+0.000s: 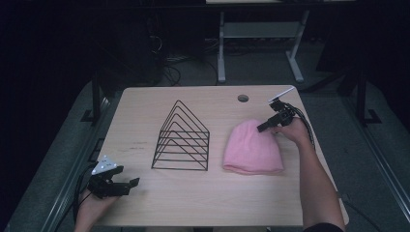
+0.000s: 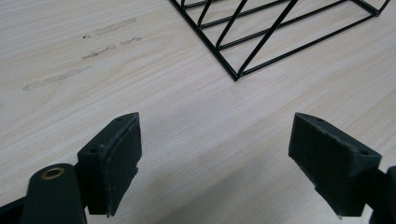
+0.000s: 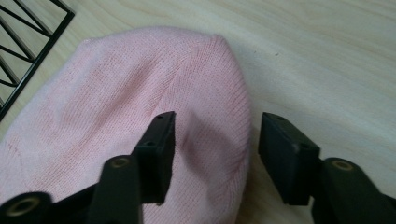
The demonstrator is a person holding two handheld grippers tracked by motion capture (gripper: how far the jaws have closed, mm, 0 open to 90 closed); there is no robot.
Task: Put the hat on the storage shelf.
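A pink knitted hat (image 1: 252, 149) lies flat on the right half of the wooden table (image 1: 203, 193), its rounded crown toward the far side and its open brim toward the person. Just to its left stands a black wire rack (image 1: 182, 137) shaped like a row of triangles, close to the hat but not touching it.

The right gripper (image 1: 265, 127) is down at the hat's far right edge, near the crown, pointing across the fabric. In the right gripper view the hat (image 3: 121, 107) sits under and between the jaws: one pad presses into the knit, with a shallow fold of fabric puckered beside it, while the other pad stands just off the hat's edge over bare table (image 3: 327, 60). The jaws are partly parted and the pads do not yet pinch the fabric from both sides, so nothing is gripped. A corner of the rack (image 3: 28, 42) shows beyond the hat.

The left gripper (image 1: 129, 182) rests at the near left corner of the table, well apart from the hat, jaws wide apart and holding nothing. In its own view, bare table (image 2: 196, 135) lies between the pads and the rack's (image 2: 261, 32) corner stands farther ahead
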